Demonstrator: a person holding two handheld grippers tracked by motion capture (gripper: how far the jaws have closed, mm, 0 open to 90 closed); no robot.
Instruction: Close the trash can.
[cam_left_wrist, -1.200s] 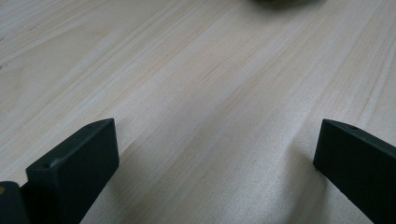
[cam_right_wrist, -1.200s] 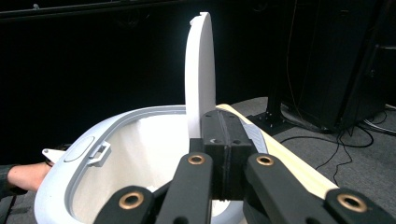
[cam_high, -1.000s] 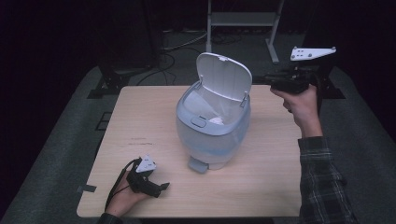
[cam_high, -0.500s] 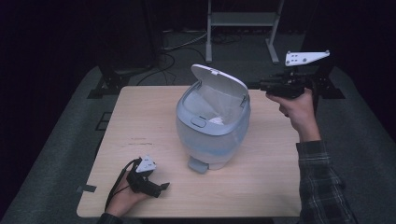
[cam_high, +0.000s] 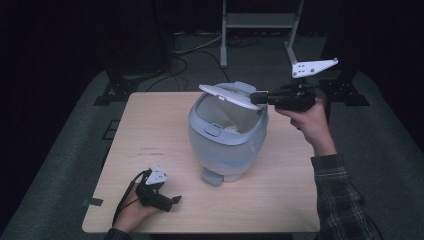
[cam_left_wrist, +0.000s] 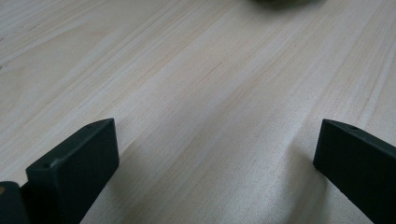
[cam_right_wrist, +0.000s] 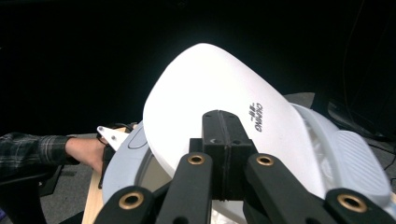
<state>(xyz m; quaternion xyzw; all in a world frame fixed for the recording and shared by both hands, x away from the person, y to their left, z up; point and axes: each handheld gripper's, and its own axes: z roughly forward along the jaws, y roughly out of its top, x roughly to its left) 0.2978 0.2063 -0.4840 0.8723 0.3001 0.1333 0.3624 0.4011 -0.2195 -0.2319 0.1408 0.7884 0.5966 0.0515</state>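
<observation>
Plaid sleeve (cam_high: 345, 200), black gripper (cam_right_wrist: 223, 140)

The room is dark, its walls lost in black. A pale wooden table (cam_high: 150, 130) stands on grey carpet (cam_high: 60, 165), lit from above. Beyond its far edge a metal stand (cam_high: 257, 22) with light legs rises, and black cables (cam_high: 192, 47) trail across the floor beside it. Between the left jaws, bare wood grain runs slantwise (cam_left_wrist: 210, 93). Past the right jaws, only blackness.

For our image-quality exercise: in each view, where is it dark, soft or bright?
High view: floor black beyond the lit table. Left gripper view: wood grain soft, shadows beside the jaws. Right gripper view: white lid bright against blackness, printed lettering readable.
</observation>
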